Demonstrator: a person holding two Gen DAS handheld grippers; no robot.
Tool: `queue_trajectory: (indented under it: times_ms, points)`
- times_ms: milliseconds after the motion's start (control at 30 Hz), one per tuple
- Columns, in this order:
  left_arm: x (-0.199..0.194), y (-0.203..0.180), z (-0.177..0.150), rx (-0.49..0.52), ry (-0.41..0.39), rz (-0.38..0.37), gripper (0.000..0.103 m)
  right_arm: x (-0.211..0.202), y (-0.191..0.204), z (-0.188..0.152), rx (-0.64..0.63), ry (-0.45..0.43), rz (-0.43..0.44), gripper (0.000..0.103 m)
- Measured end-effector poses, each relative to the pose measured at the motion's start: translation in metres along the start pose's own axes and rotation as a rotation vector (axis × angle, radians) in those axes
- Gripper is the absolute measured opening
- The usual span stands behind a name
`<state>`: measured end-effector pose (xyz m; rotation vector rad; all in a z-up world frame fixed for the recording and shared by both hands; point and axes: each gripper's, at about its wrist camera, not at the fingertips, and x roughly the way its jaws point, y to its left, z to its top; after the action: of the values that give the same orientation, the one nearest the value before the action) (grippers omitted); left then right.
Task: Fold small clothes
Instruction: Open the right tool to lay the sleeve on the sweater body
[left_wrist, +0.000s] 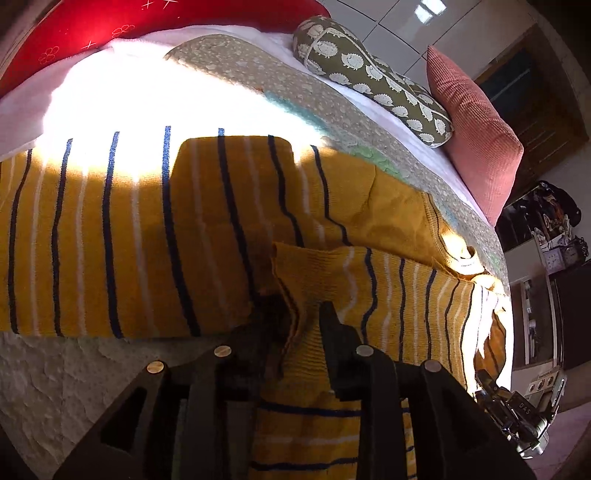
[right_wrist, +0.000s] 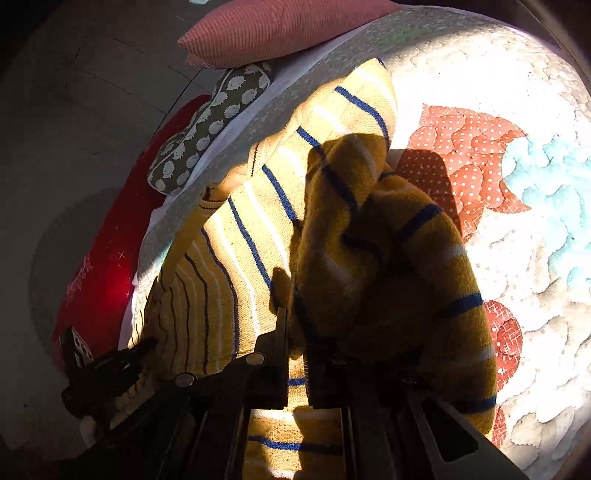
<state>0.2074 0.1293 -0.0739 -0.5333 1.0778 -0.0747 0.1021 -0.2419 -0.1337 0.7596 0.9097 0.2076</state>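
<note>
A mustard-yellow knit sweater (left_wrist: 122, 240) with navy and white stripes lies spread on the quilted bed. My left gripper (left_wrist: 291, 325) is shut on the cuff end of its sleeve (left_wrist: 369, 280), pinched between the black fingers low over the sweater body. In the right wrist view the sweater body (right_wrist: 236, 236) lies flat. My right gripper (right_wrist: 299, 332) is shut on the other sleeve (right_wrist: 388, 258), which is lifted and drapes bunched over the right finger. The other gripper (right_wrist: 107, 365) shows at lower left, and the right one shows in the left wrist view (left_wrist: 517, 410).
The quilt (right_wrist: 517, 229) has red and pale blue patches. A hedgehog-print pillow (left_wrist: 373, 77), a pink ribbed cushion (left_wrist: 476, 140) and a red pillow (left_wrist: 110, 22) lie at the bed's far side. Shelves with clutter (left_wrist: 546, 236) stand at the right.
</note>
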Motion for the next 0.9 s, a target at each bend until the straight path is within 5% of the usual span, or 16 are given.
queue_trajectory:
  times_ms: [100, 300, 467, 533, 633, 767, 900]
  points:
    - [-0.014, 0.008, -0.003, -0.020, -0.033, 0.016, 0.046, -0.006, -0.004, 0.003, 0.012, -0.021, -0.014, 0.007]
    - [-0.019, 0.015, -0.006, -0.034, -0.026, 0.064, 0.047, -0.006, -0.010, 0.004, -0.002, 0.013, -0.029, 0.010]
    - [-0.040, 0.007, -0.023, 0.034, -0.043, 0.064, 0.050, -0.072, -0.014, -0.003, -0.042, -0.051, 0.013, 0.037]
    - [-0.047, 0.002, -0.035, 0.074, -0.044, 0.079, 0.050, -0.097, -0.015, -0.008, -0.088, -0.105, -0.065, 0.048]
    - [-0.055, -0.006, -0.058, 0.123, -0.054, 0.126, 0.050, -0.104, -0.010, -0.016, -0.167, -0.107, -0.180, 0.049]
    - [-0.067, -0.014, -0.091, 0.158, -0.069, 0.145, 0.051, -0.080, 0.003, -0.029, -0.253, -0.102, -0.310, 0.049]
    - [-0.069, -0.020, -0.116, 0.168, -0.060, 0.145, 0.054, -0.035, 0.011, -0.005, -0.346, -0.095, -0.492, 0.049]
